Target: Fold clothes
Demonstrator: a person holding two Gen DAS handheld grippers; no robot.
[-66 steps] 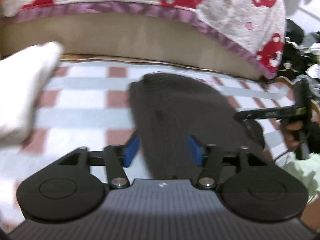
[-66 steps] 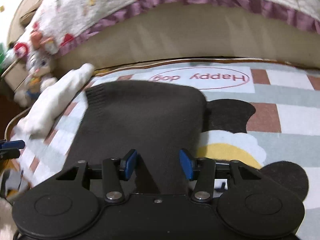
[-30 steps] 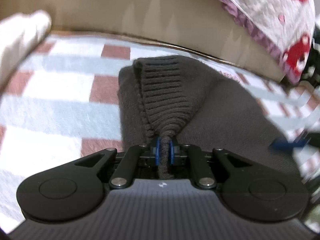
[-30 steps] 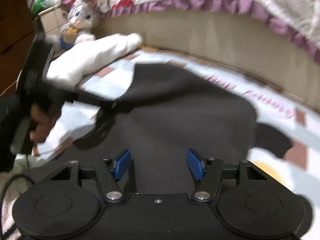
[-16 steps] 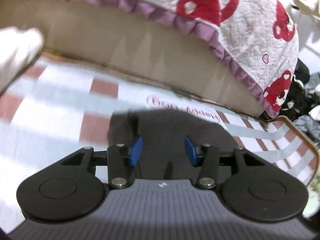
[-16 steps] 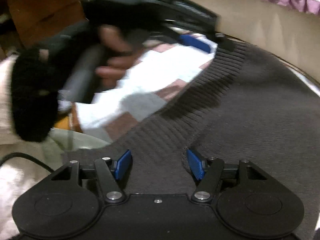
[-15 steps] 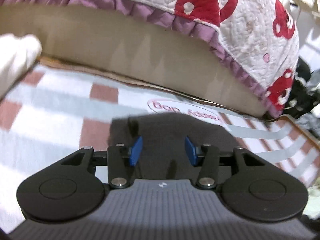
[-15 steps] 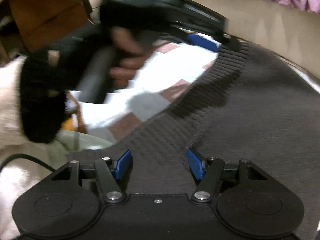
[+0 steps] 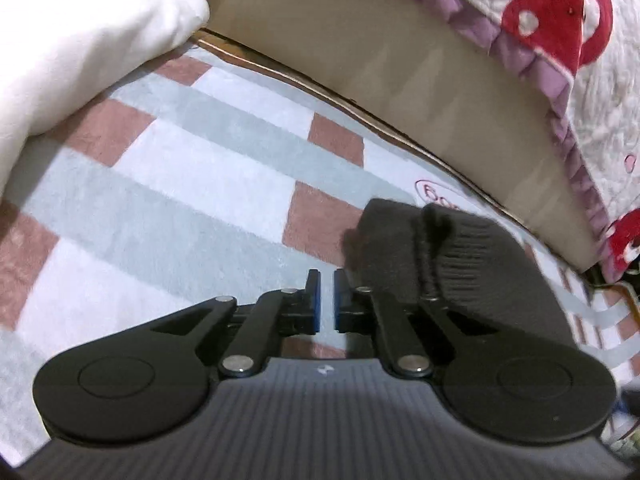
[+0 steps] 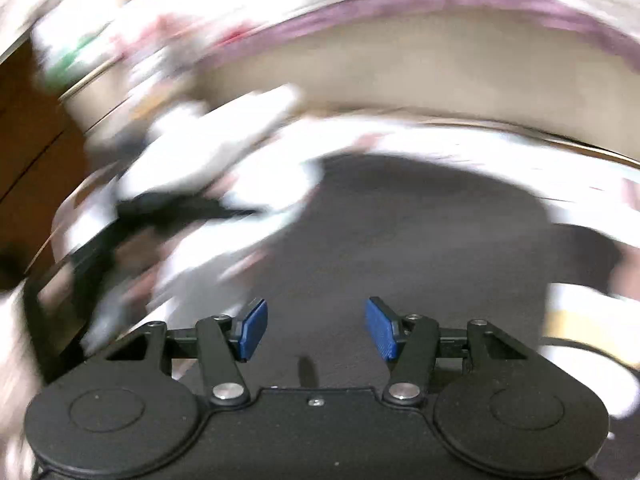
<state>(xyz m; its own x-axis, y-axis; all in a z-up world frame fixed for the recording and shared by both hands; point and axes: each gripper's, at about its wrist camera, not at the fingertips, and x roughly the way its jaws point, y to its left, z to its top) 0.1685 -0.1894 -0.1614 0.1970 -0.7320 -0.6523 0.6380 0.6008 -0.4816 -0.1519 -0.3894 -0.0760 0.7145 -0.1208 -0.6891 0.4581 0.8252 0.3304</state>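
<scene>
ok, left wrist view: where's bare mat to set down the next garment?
Free: the checked mat between the white bundle at upper left and the dark knit garment at right, ahead of the left gripper. Crowded: the right side, where the garment lies up toward the bed base. Right wrist view is too blurred to judge.

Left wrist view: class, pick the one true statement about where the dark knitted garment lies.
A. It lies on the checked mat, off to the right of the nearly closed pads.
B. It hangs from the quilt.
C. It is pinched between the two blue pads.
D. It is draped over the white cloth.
A: the dark knitted garment lies on the checked mat, right of the left gripper, whose pads hold nothing between them.
</scene>
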